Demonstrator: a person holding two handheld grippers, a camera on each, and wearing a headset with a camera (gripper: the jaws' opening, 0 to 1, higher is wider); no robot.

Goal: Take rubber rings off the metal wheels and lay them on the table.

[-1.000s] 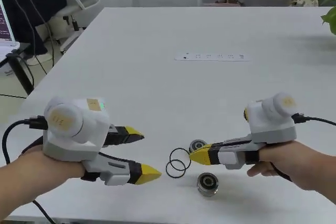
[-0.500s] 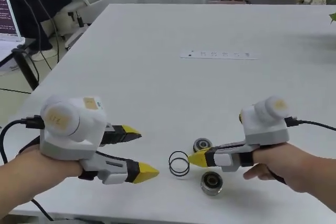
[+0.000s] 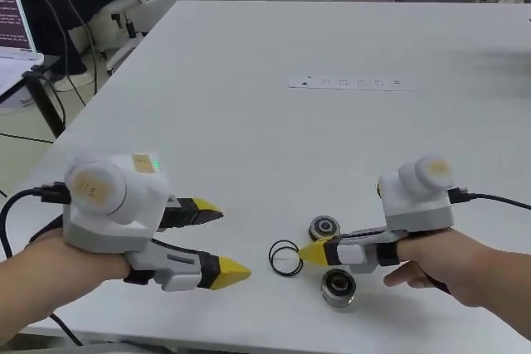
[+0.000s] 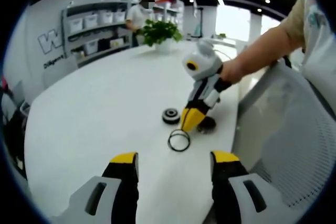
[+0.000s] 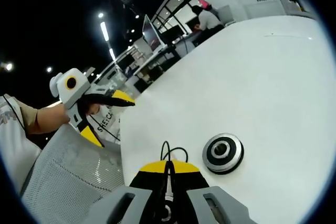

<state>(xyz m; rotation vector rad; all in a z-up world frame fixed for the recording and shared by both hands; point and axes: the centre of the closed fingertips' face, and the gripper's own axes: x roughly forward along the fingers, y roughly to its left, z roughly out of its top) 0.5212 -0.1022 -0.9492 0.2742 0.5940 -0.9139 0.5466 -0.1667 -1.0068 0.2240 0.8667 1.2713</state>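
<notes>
two rubber rings (image 3: 285, 259) are already down on the white table (image 3: 332, 147), lying in an overlapping pair just left of the two metal wheels, the far wheel (image 3: 324, 227) and the near wheel (image 3: 338, 285). both wheels look bare at the rim, so by my read the stripping is done and only the let-go is left. the right gripper (image 3: 309, 252) sits low between the wheels with its yellow tips pressed together right at the rings' edge, and in the right gripper view a thin black loop runs into the gap between the tips, so it seems to be pinching one ring at the table. the left gripper (image 3: 226, 242) hovers well apart to the left, jaws spread wide and holding nothing. against a second ago, the two loops lay more offset from one another and now they nearly stack. the right gripper sits in much the same spot between the wheels, the left one shows the same spread, and the wider shift of the tabletop is just the head camera moving.
</notes>
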